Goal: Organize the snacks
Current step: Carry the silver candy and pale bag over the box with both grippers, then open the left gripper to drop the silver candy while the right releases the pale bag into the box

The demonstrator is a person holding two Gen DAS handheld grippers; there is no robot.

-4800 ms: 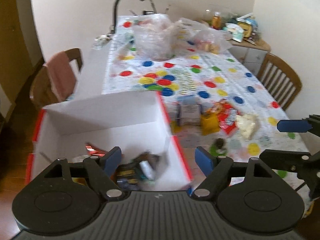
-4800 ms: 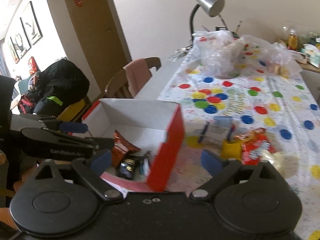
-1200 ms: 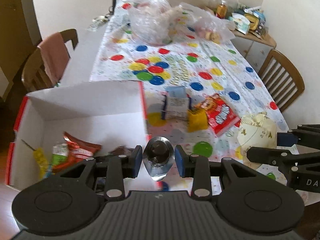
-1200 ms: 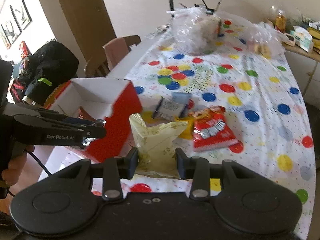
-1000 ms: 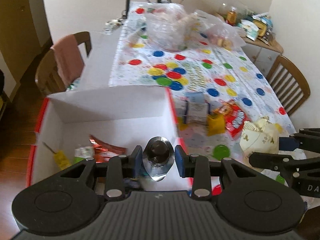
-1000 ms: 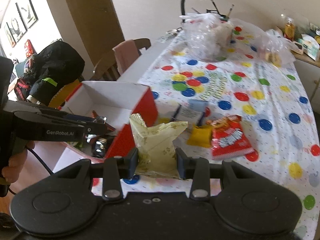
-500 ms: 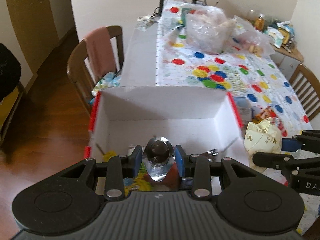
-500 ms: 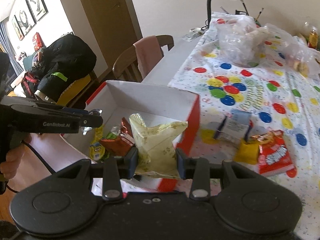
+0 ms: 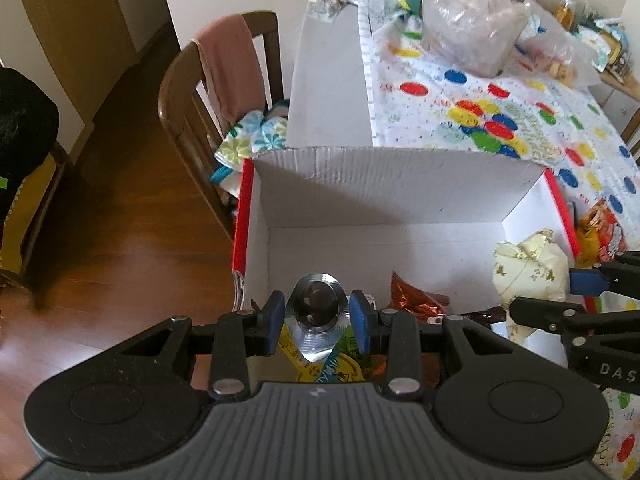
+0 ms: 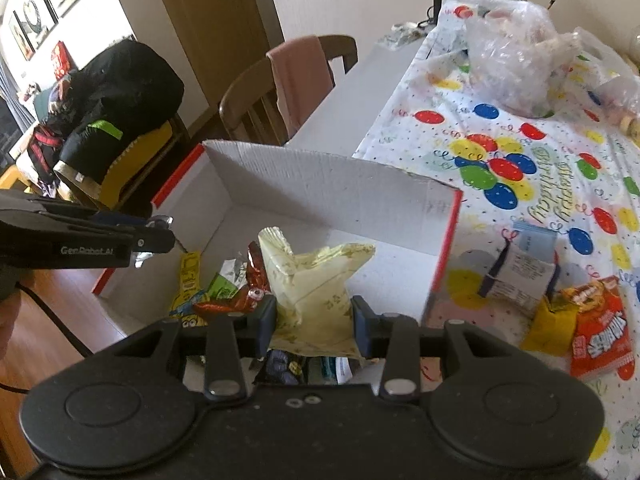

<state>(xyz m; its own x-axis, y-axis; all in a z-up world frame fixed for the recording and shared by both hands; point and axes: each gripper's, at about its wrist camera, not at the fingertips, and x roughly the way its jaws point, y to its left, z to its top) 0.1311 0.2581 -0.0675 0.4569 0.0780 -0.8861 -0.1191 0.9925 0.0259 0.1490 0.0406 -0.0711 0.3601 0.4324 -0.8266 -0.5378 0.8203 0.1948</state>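
Several snacks already lie in the box (image 9: 400, 168). Over the box, the left gripper (image 9: 318, 316) fingers grip a foil sweet (image 9: 316, 306) and the right gripper (image 10: 314, 322) fingers pinch a pale yellow bag (image 10: 316, 284), neither released yet. Beside the box, a red packet (image 10: 600, 332) and others wait on the table (image 10: 540, 200).

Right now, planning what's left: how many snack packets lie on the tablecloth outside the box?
3: grey packet, yellow packet beside it, red packet rightmost. Others may be hidden.
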